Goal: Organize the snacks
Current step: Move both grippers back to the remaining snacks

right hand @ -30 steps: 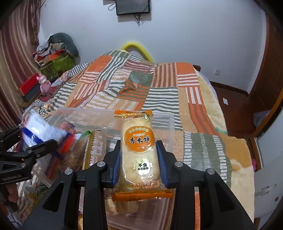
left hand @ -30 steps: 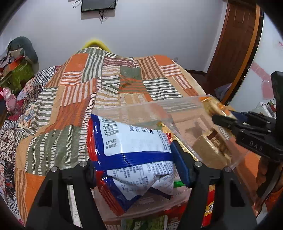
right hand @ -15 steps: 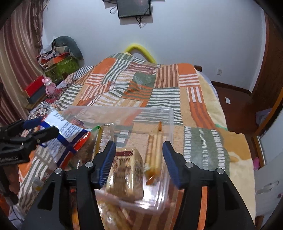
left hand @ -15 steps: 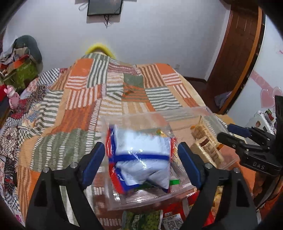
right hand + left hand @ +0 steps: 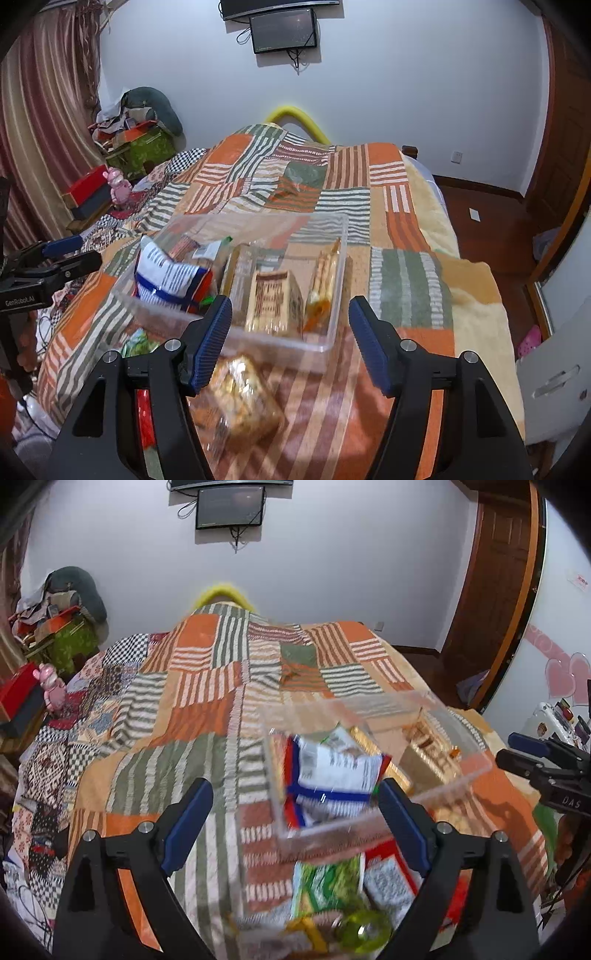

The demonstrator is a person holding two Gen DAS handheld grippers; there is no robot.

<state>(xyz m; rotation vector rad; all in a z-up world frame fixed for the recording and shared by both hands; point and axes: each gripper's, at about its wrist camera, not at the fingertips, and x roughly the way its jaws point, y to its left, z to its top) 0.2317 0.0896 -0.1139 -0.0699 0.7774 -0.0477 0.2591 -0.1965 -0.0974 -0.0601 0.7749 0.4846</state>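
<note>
Jaws: my left gripper [image 5: 295, 823] and right gripper [image 5: 290, 341] both spread, holding nothing.
Bin: clear bin [image 5: 325, 345] mid-frame holds 1 blue-white bag [image 5: 170, 277].

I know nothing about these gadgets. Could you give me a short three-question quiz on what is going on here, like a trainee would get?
1. True or false: the left hand-held gripper is clamped on the blue and white bag.
2. Multiple choice: the blue and white bag lies A) on the quilt beside the box, B) inside the clear plastic box, C) between the right hand-held gripper's fingers.
3. Fill in: the loose snack packet lies on the quilt, ______ the box.

Key: 1 false, both grippers are open and empty. 2 B. 3 outside, on the near side.
</note>
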